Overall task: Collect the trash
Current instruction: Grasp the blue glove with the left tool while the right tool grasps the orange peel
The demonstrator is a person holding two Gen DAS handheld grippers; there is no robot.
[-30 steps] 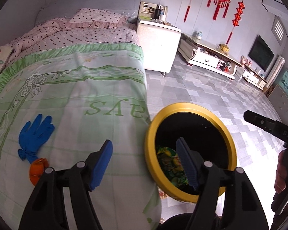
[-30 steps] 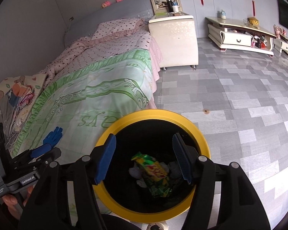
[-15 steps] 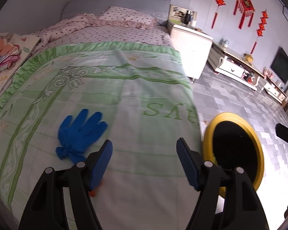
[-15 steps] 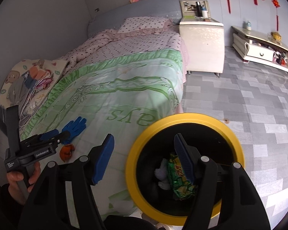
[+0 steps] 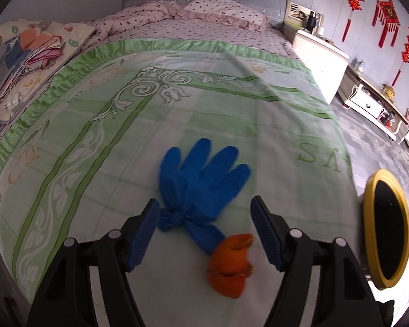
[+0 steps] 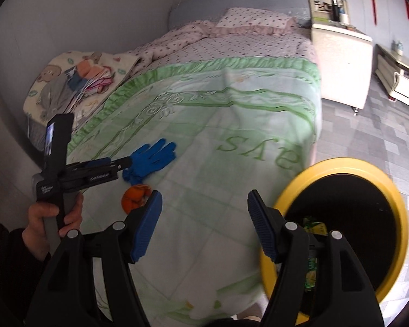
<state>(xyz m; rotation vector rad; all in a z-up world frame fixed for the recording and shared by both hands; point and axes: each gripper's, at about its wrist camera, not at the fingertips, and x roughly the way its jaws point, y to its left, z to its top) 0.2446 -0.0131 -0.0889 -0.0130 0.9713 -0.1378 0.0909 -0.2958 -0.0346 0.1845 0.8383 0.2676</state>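
A blue rubber glove (image 5: pixel 201 179) lies flat on the green bedspread, its knotted cuff toward me. An orange peel (image 5: pixel 230 264) lies just below it. My left gripper (image 5: pixel 205 234) is open, its jaws either side of the glove's cuff and the peel, a little above the bed. In the right wrist view the glove (image 6: pixel 152 158), the peel (image 6: pixel 135 197) and the left gripper (image 6: pixel 122 163) show at left. My right gripper (image 6: pixel 203 226) is open and empty over the bed's foot. The yellow-rimmed black bin (image 6: pixel 340 234) holds a green wrapper (image 6: pixel 313 231).
The bin (image 5: pixel 387 226) stands on the grey floor at the bed's right corner. Folded clothes (image 5: pixel 27 51) lie at the bed's left. A white nightstand (image 6: pixel 340 62) and low cabinets (image 5: pixel 373 109) stand along the right wall.
Both grippers swung left from the bin toward the bed. The left gripper has closed in on the glove and peel, which now lie between its open jaws.
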